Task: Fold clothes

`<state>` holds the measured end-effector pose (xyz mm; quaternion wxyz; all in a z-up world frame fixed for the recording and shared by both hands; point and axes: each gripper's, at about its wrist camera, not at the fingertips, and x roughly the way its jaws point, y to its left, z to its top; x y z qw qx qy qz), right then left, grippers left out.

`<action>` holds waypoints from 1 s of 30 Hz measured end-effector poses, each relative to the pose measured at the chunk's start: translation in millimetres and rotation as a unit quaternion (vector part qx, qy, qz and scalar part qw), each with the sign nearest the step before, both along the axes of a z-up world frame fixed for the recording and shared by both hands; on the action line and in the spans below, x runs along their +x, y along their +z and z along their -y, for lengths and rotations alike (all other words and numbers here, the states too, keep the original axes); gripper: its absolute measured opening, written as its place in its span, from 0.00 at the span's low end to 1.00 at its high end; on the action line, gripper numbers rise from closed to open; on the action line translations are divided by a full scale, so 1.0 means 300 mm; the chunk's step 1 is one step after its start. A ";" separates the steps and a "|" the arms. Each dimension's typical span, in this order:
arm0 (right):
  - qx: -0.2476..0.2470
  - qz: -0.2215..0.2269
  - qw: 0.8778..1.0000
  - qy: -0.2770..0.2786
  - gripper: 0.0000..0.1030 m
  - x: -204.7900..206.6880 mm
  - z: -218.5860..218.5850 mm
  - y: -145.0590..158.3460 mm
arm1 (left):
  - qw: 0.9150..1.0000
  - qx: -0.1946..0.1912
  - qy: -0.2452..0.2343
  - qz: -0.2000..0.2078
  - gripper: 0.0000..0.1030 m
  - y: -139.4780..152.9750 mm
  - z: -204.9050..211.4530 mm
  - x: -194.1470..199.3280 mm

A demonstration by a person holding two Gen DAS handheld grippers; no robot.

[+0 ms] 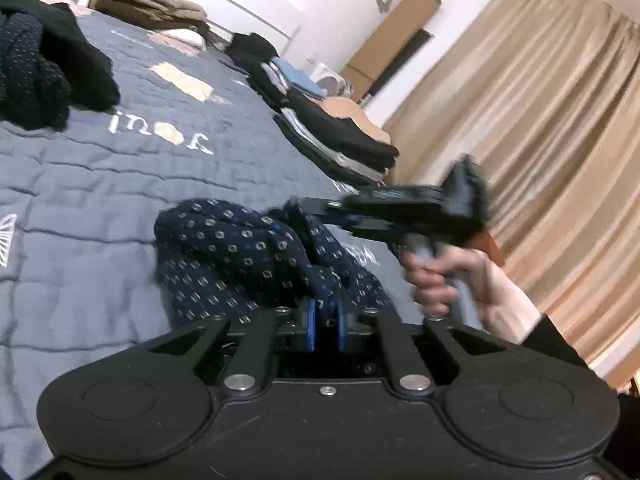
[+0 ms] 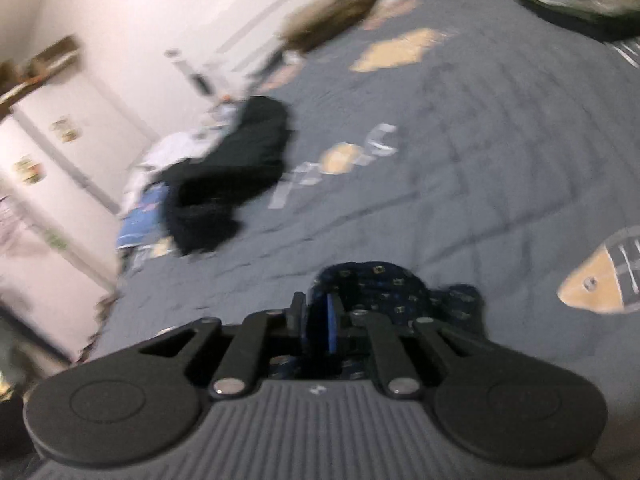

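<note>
Two grippers pinching crumpled patterned navy garment (image 1: 240,256), quilted bedspread (image 1: 100,184)

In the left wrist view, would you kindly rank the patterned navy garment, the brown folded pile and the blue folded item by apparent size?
1. patterned navy garment, though it lies nearest the camera
2. brown folded pile
3. blue folded item

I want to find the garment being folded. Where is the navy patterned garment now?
In the left wrist view, the navy patterned garment lies bunched on the grey quilt, low centre, pinched by both grippers.
</note>
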<state>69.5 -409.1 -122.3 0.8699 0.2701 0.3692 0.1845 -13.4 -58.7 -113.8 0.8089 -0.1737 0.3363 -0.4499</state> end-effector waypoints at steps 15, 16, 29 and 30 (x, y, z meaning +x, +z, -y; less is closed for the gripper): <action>0.045 -0.009 0.987 0.154 0.39 -0.034 -0.122 -0.050 | 0.996 -0.028 0.083 -0.012 0.39 0.004 -0.100 0.075; 0.038 -0.002 0.985 0.167 0.37 -0.045 -0.142 -0.047 | 0.995 -0.035 0.089 -0.018 0.43 0.001 -0.111 0.086; 0.007 0.022 0.959 0.283 0.27 -0.151 -0.306 0.011 | 0.996 -0.002 0.072 -0.061 0.72 -0.051 -0.028 0.142; -0.001 0.023 0.957 0.288 0.27 -0.161 -0.322 0.013 | 0.995 0.006 0.074 -0.060 0.71 -0.059 -0.018 0.144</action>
